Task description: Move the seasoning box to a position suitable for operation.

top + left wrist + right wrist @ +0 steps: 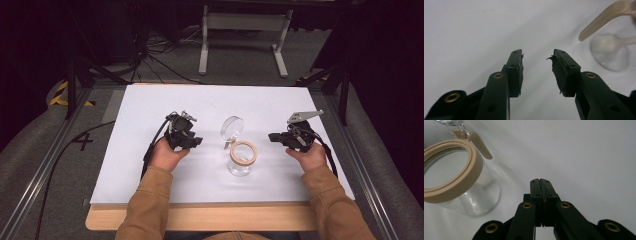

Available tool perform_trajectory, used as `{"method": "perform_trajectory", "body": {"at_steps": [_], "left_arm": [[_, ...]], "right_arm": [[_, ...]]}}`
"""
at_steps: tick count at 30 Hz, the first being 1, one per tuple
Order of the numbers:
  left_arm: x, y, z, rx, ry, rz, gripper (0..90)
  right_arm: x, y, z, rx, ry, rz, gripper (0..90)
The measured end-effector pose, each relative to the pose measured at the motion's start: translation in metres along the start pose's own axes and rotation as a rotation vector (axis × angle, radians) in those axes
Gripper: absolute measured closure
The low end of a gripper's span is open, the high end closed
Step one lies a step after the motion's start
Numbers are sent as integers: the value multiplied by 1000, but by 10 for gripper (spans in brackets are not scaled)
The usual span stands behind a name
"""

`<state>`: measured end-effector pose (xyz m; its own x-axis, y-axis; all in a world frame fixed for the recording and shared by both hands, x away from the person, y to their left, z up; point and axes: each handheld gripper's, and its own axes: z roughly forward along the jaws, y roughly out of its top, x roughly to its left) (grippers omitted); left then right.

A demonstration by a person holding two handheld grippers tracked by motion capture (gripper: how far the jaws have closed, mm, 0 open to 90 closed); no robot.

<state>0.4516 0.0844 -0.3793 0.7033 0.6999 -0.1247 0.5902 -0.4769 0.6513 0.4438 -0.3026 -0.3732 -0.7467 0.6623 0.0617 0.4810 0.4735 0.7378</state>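
Note:
A clear glass jar [240, 161] with a tan sealing ring stands open near the middle of the white table top [150, 165]; its round glass lid [232, 127] hangs back on a hinge. The jar's tan rim [451, 167] is to the left of the right gripper's jaws. My left gripper [192, 141] is held left of the jar, jaws apart, nothing between them [537, 60]. A tan clasp lever [599, 21] and the jar's glass base [610, 53] lie to its upper right. My right gripper [272, 137] is right of the jar, jaws pressed together [540, 182] on nothing.
The white table top rests on a wooden board [210, 217]. Metal rails [45, 170] run along both sides. Behind the table are a white stand [245, 30] and floor cables [150, 55]. Each gripper trails a black cable [150, 150].

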Motion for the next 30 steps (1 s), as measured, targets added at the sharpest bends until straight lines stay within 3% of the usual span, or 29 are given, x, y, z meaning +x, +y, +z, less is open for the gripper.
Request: {"method": "perform_trajectory", "body": {"at_steps": [4,12,14,18,30], "left_arm": [[0,0,-9,-3,11,24,582],[-1,0,-16,-22,-5,-2,566],[-2,1,-17,-27,-19,-23,554],[-3,2,-22,-28,-17,-29,558],[-6,2,-23,-13,-21,1,566]], "right_arm": [[4,1,2,17,5,-22,892],[10,3,8,13,26,-24,890],[17,4,15,37,38,-52,890],[26,4,25,61,51,-75,889],[37,3,42,108,92,-103,888]]}}
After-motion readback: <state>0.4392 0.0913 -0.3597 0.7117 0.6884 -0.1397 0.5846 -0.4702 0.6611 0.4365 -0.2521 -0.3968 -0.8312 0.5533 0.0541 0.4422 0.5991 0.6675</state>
